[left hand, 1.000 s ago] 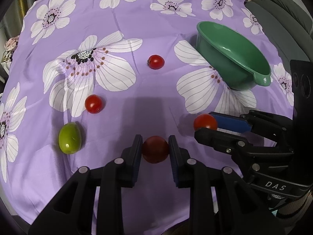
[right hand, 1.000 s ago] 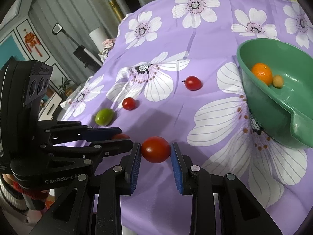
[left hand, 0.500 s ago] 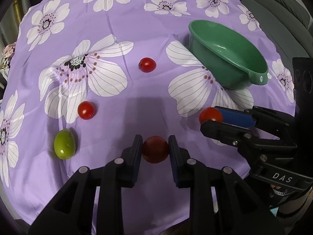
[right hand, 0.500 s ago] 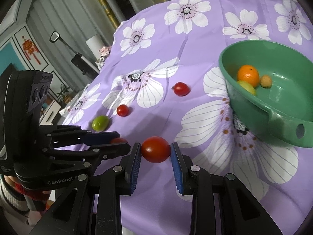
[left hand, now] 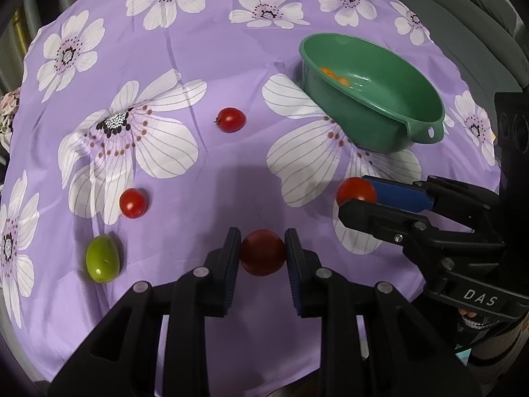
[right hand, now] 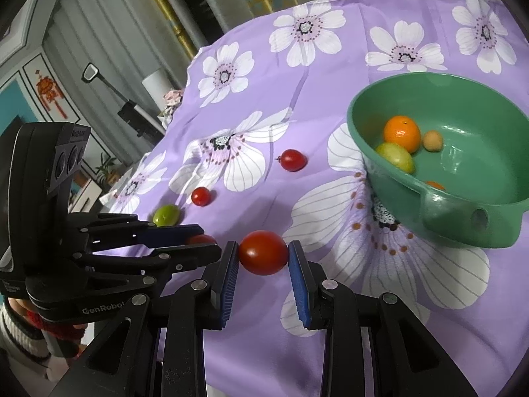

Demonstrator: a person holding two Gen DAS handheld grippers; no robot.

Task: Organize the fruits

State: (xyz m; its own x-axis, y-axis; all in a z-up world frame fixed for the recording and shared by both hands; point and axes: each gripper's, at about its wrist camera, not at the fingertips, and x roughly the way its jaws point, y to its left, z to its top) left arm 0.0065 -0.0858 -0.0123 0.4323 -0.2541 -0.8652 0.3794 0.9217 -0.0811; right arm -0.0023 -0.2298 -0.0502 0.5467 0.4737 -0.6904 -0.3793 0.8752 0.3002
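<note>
My left gripper (left hand: 263,253) is shut on a dark red tomato (left hand: 263,253), held above the purple flowered cloth (left hand: 215,49). My right gripper (right hand: 263,253) is shut on a brighter red tomato (right hand: 263,253); it also shows in the left wrist view (left hand: 355,190). A green bowl (right hand: 439,205) at the right holds an orange (right hand: 401,132), a green fruit (right hand: 395,155) and a small tan fruit (right hand: 432,140). Two red tomatoes (left hand: 231,119) (left hand: 133,202) and a green fruit (left hand: 102,258) lie on the cloth.
The left gripper's body (right hand: 49,231) stands close to the left of the right gripper. The cloth's front edge (left hand: 231,377) hangs below the grippers. A grey sofa (left hand: 479,33) is at the far right. Curtains and a lamp (right hand: 99,76) stand beyond the table.
Both grippers have risen and pulled back with their tomatoes; the bowl's inside now shows more. The fruits on the cloth have not moved.
</note>
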